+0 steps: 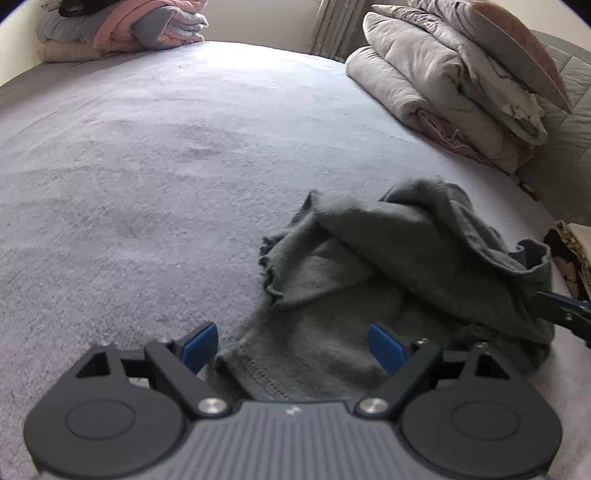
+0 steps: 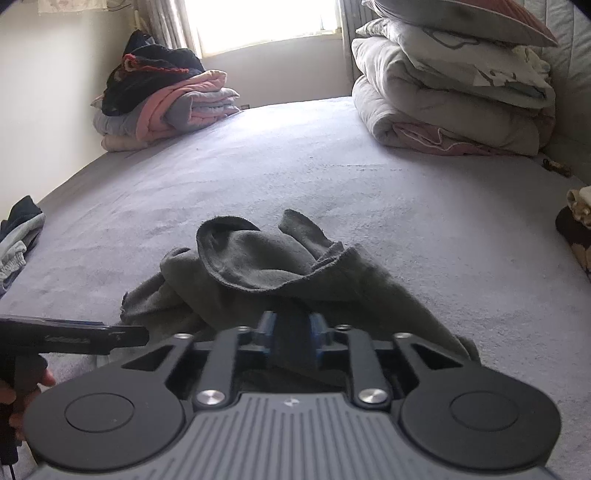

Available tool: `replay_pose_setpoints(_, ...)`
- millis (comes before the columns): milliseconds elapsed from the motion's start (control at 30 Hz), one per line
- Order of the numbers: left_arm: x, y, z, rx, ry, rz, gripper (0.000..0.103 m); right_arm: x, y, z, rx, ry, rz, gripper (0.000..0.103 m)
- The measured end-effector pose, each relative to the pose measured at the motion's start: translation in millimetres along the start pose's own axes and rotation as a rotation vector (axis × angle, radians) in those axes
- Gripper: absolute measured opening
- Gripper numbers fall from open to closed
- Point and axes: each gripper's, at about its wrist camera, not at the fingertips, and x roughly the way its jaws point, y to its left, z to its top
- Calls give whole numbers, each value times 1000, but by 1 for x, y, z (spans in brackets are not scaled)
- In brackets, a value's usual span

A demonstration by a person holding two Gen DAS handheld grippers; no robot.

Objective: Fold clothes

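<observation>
Bed (image 2: 332,177) carries one grey garment (image 2: 266,273); left gripper (image 1: 291,345) jaws wide, right gripper (image 2: 292,334) jaws pinching it.

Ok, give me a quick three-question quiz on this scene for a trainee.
1. True or false: the left gripper has its fingers wide apart.
2. Which one grips the grey garment? A: left gripper. B: right gripper. C: neither.
3. Fill in: the pillow lies on top of the folded ___.
Key: 1 true; 2 B; 3 duvets.
</observation>
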Motion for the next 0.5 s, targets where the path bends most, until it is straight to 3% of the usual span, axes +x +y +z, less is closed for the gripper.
replay_pose_setpoints(100, 2, 3, -1, 11, -47, -8, 83, 2, 6, -1, -31, 1, 20, 36)
replay_pose_setpoints(200, 7, 8, -1, 3, -89, -35, 70, 9, 17, -3, -70, 14, 43, 37)
replay_pose_setpoints(333, 8, 14, 1, -49, -105, -84, 43, 22, 37, -6, -144, 26, 53, 37)
replay_pose_setpoints(433, 5, 19, 4, -100, -103, -138, 16, 33, 49, -8, -194, 29, 49, 39)
replay_pose_setpoints(500, 0, 21, 6, -118, -113, -155, 10, 39, 54, -8, -214, 31, 41, 40)
